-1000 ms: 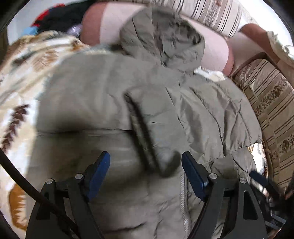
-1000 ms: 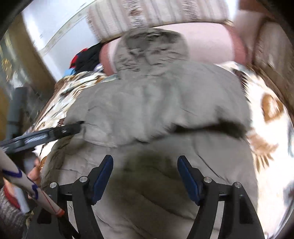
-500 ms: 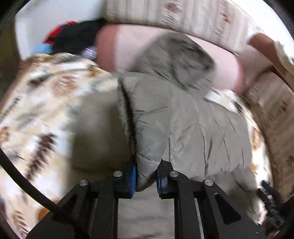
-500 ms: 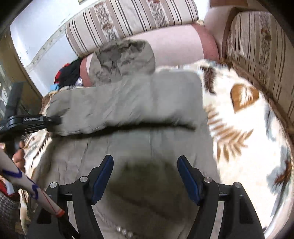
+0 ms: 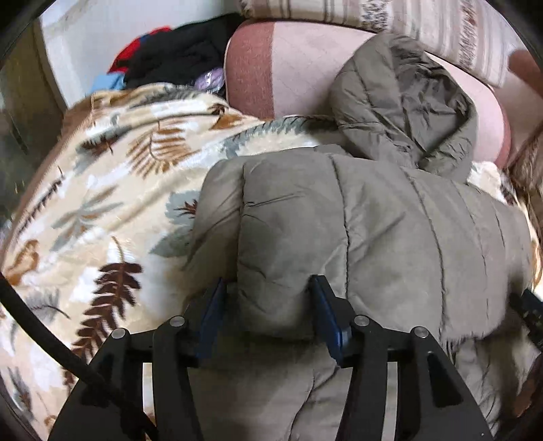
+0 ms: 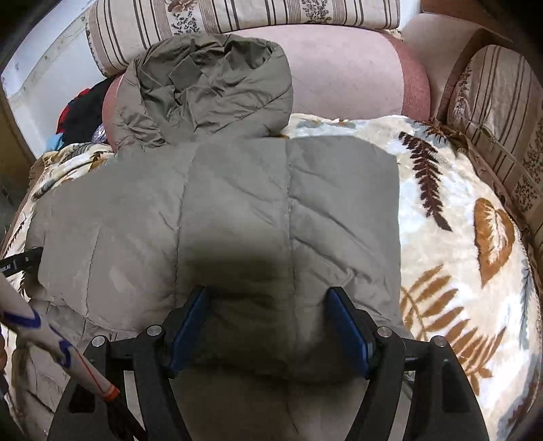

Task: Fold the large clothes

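Observation:
A grey-olive puffer jacket (image 5: 373,217) lies on a leaf-patterned blanket (image 5: 101,203), its hood (image 5: 404,101) resting on a pink bolster. Both sleeves are folded across the body. My left gripper (image 5: 268,305) is open, its blue pads either side of the folded sleeve's end. In the right wrist view the jacket (image 6: 237,210) fills the middle, hood (image 6: 207,84) at the top. My right gripper (image 6: 268,319) is open over the jacket's lower body, holding nothing.
A pink bolster (image 6: 346,74) and striped cushions (image 6: 237,17) stand behind the blanket (image 6: 468,244). A pile of dark and red clothes (image 5: 169,57) lies at the back left. A striped sofa arm (image 6: 502,112) is on the right.
My left gripper carried the sleeve across the jacket, then opened and let it go. The sleeve now lies folded over the body. My right gripper stayed open and came closer.

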Demonstrator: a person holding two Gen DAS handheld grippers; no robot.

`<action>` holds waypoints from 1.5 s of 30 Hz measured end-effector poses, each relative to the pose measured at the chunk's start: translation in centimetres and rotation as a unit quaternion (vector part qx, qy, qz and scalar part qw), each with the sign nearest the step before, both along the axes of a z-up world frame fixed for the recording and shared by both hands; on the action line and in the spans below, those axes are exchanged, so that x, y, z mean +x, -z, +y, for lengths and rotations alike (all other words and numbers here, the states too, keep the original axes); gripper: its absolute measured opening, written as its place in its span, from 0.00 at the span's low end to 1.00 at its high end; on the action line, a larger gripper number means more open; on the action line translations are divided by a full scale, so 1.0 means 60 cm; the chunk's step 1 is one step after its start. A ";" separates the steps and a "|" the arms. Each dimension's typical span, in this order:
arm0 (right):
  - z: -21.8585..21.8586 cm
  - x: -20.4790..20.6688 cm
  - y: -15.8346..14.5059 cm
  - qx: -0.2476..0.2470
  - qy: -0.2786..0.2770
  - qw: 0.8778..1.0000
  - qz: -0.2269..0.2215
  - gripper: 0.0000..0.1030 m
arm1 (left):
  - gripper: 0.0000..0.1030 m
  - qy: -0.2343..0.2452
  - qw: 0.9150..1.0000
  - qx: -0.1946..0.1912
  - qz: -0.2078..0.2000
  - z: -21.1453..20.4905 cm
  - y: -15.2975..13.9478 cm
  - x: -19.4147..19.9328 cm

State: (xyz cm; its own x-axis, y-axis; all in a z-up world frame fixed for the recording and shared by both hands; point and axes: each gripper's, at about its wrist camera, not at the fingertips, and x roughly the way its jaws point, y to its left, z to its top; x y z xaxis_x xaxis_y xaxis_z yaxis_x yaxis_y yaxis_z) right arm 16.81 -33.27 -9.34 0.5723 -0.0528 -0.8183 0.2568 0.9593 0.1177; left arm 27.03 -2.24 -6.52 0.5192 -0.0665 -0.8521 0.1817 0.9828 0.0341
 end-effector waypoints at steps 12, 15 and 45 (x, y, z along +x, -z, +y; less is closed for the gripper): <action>0.002 -0.243 -0.058 0.008 0.044 0.999 0.003 0.75 | 0.67 0.004 0.998 -0.019 -0.054 0.037 -0.050 -0.309; 0.039 -0.332 -0.050 0.001 0.048 0.999 0.009 0.75 | 0.70 0.020 0.998 -0.046 -0.047 0.017 -0.037 -0.376; 0.046 -0.443 -0.020 -0.030 0.092 0.994 0.045 0.76 | 0.70 0.129 0.991 -0.006 -0.025 -0.090 0.009 -0.499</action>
State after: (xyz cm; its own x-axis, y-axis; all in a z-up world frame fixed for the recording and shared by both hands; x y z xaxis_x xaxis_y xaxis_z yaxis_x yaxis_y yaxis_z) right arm -9.74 -30.53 -8.14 0.4736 -0.2004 -0.8576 0.4353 0.8998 0.0302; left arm -2.91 -7.64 -7.06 0.5248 -0.2126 -0.8242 0.4262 0.9038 0.0383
